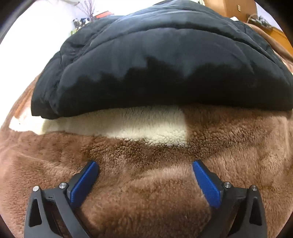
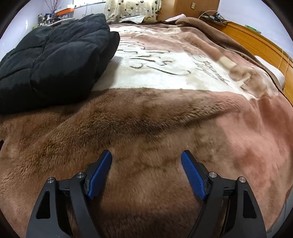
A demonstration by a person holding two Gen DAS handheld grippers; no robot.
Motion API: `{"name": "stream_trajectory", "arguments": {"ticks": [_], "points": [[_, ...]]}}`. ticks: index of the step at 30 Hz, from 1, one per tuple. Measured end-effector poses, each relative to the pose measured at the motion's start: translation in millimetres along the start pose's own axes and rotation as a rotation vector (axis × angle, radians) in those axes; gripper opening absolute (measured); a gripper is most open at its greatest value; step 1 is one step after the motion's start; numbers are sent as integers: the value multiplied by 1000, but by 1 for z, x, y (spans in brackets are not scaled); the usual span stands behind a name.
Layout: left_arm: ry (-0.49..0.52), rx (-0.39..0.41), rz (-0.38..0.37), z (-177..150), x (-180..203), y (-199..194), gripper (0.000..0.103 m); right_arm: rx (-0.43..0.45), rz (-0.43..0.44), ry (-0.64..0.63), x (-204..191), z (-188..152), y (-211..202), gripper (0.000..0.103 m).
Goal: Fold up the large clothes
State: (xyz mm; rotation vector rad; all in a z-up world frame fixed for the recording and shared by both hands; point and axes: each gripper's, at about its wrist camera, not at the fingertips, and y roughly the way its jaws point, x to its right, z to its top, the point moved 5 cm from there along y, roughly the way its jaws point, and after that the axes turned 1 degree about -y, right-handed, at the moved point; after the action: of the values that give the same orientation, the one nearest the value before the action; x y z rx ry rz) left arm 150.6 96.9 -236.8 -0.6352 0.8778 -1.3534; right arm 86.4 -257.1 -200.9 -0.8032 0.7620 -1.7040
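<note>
A black puffy quilted coat [image 1: 155, 60] lies folded into a thick bundle on a brown and cream fleece blanket [image 1: 146, 183]. In the left wrist view it fills the upper half, its near edge a short way ahead of my left gripper [image 1: 145, 164], which is open and empty above the blanket. In the right wrist view the coat [image 2: 53, 60] lies at the upper left. My right gripper [image 2: 146, 153] is open and empty over bare brown blanket, to the right of the coat and apart from it.
The blanket [image 2: 164, 113] covers a bed, with a cream patch with dark lettering [image 2: 161, 69] in the middle. A wooden headboard [image 2: 256, 45] and a white pillow [image 2: 271, 71] run along the right. A cluttered shelf [image 2: 55, 15] and a curtain [image 2: 131, 9] stand at the back.
</note>
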Motion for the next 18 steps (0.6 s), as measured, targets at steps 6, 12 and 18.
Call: {"name": "stream_trajectory", "arguments": {"ticks": [6,12,18], "points": [[-18,-8,-14,6,-3,9,103,-9,-22,-18,-6,9,17,80],[-44,11,-47,7,-12,13,103,18,-34,-3,-5,5,23,85],[-34,22,-26,1,-25,9,103,15,-40,-4,-5,7,24,87]]}}
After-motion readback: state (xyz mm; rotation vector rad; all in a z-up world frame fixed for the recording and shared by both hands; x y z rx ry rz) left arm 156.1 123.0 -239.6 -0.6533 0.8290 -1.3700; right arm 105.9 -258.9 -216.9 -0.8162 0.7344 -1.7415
